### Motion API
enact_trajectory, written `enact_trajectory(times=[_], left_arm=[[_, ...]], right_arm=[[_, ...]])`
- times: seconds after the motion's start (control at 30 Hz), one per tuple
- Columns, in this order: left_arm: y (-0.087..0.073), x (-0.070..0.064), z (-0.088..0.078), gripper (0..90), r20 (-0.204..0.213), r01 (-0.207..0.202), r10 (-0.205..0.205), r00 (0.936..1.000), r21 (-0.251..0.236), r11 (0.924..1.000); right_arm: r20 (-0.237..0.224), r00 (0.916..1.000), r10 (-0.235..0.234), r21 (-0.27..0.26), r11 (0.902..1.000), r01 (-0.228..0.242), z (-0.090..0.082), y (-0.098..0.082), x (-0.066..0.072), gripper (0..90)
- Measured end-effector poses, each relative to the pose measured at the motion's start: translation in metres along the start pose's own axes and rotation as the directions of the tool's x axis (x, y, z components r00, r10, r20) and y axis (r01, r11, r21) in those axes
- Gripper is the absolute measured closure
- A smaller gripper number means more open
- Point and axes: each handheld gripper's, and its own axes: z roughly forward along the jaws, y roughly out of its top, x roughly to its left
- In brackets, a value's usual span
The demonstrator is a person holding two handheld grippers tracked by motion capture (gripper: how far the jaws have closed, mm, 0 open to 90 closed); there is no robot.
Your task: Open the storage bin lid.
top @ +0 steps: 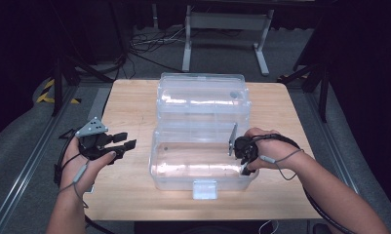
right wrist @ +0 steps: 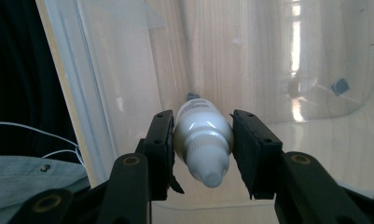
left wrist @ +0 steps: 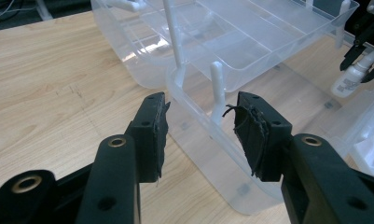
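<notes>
Two grippers are at work over a clear plastic storage box that sits open on the wooden table, its lid tipped back behind. The right gripper is clamped on a small white squeeze bottle, held over the right end of the box, nozzle towards the camera and base pointing down at the clear floor. The left gripper hovers off the box's left side with its jaws spread and nothing between them.

By my reading the job is packing the bottle into the box: pick-up is done, the bottle is inside the walls but not yet released, so setting it down, letting go and perhaps closing the lid remain.

The right gripper view shows both pads pressing the bottle's sides, which the high view hides behind the hand. The left gripper view shows a lift-out tray raised on posts above the box, with the bottle held beyond it
</notes>
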Motion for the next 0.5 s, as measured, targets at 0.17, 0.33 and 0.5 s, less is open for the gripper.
enact_trajectory(times=[0.17, 0.33, 0.5], left_arm=[[0.000, 0.000, 0.000, 54.1, 0.001, 0.000, 0.000, 1.0000, 0.001, 1.0000], [0.000, 0.000, 0.001, 54.1, 0.001, 0.000, 0.000, 1.0000, 0.004, 1.0000], [0.000, 0.000, 0.000, 54.1, 0.000, -0.001, 0.001, 1.0000, 0.003, 1.0000]], right_arm=[[-0.007, 1.0000, -0.006, 0.008, 0.9999, 0.006, 0.004, 0.000, 0.000, 60.2], [-0.011, 0.9999, -0.003, 0.013, 0.9999, 0.003, 0.008, 0.000, -0.001, 60.2], [-0.014, 0.9999, 0.000, 0.019, 0.9998, 0.001, 0.011, 0.000, 0.000, 60.2]])
